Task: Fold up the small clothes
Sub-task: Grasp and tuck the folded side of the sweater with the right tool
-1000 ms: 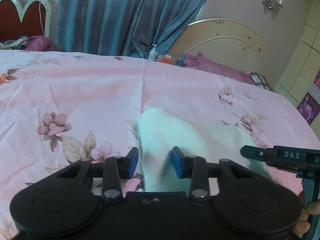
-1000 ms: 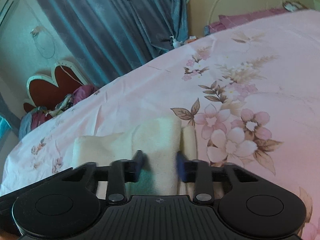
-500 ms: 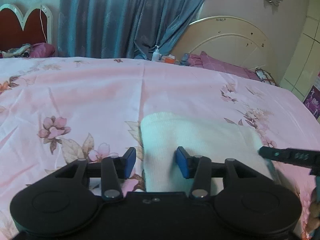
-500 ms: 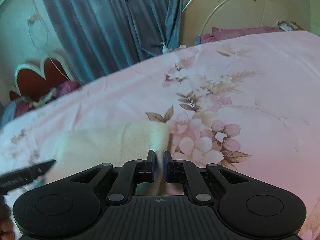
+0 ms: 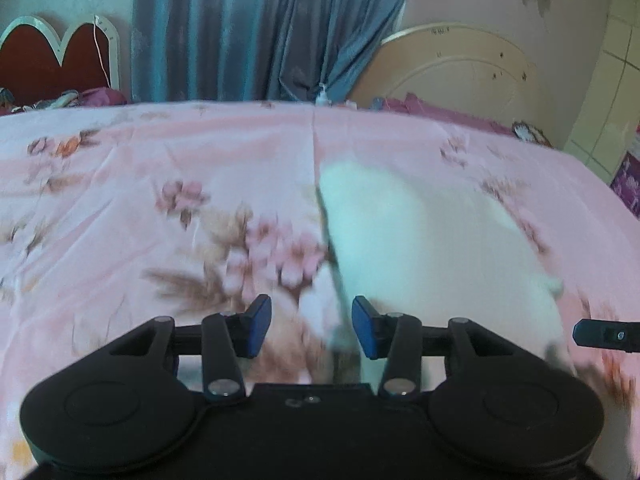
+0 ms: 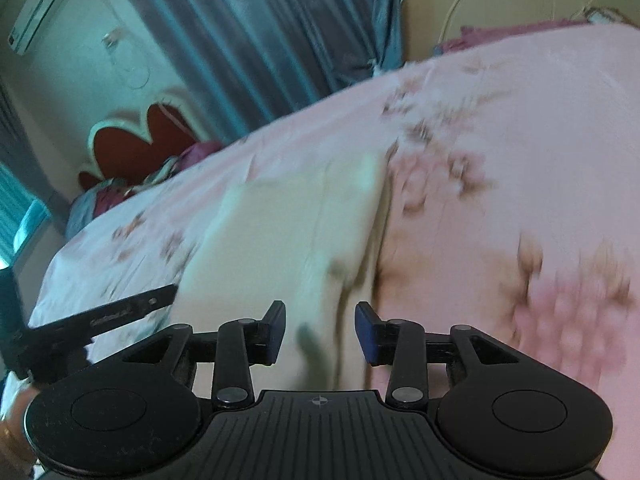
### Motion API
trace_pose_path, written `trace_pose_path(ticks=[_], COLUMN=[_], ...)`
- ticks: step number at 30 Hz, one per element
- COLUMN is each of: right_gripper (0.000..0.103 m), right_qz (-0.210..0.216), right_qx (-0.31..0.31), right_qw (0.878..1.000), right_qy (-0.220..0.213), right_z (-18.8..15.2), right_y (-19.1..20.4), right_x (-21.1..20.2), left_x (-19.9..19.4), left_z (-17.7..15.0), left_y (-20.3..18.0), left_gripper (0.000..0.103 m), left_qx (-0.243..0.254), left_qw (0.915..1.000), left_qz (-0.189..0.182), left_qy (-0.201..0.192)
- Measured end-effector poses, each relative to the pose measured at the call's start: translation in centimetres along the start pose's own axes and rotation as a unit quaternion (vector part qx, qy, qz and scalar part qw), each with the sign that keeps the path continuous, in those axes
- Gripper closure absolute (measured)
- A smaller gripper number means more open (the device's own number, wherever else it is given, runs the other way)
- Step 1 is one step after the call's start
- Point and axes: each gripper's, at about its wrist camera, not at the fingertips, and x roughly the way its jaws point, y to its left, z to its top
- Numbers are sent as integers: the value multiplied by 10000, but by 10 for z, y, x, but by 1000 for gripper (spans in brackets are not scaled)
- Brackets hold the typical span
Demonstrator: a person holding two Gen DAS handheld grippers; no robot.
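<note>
White garment [image 5: 432,240] lies folded mid-bed on the floral sheet [image 5: 160,184], left gripper [image 5: 311,327] parted and empty, right gripper [image 6: 320,332] opening off it; best lift both clear without snagging the fold.

white garment [image 5: 432,236] — folded, flat | on pink floral bedsheet [image 5: 160,168]

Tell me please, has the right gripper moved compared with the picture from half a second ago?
Yes. The right gripper has pulled back from the white cloth, which now lies farther ahead on the pink bedsheet. Its jaws are opening, pressing nothing.
</note>
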Motion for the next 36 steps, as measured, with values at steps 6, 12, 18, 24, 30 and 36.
trace_pose_path(ticks=[6,12,18,24,30,36], right_gripper=[64,64,69,84,93,94], right_qz=[45,-106,184,23,-46,-129], right_qx=[138,235,778,634,181,62], right_qw=[9995,9990,9954,9968,9997,9999], right_qy=[273,363,522,476,132,23], right_z=[-27,-42,-39,-42,-39,-33], right_y=[3,-1,-4,1,16,7], right_x=[2,3,7,10,-10,-35], left_x=[-3,-7,-7,-8,-12,-22], left_z=[-23,-26,-28,-28,-28,-28], left_y=[-2,-4,-9,-11,-12,-21], left_gripper=[60,60,60,60,60,60], left_qx=[-101,-177,-136,-134,-111,-4], left_qw=[9996,9994,9992,9991,9992,9995], left_qz=[-47,11,151,179,161,-73], left_qy=[267,306,358,363,361,309])
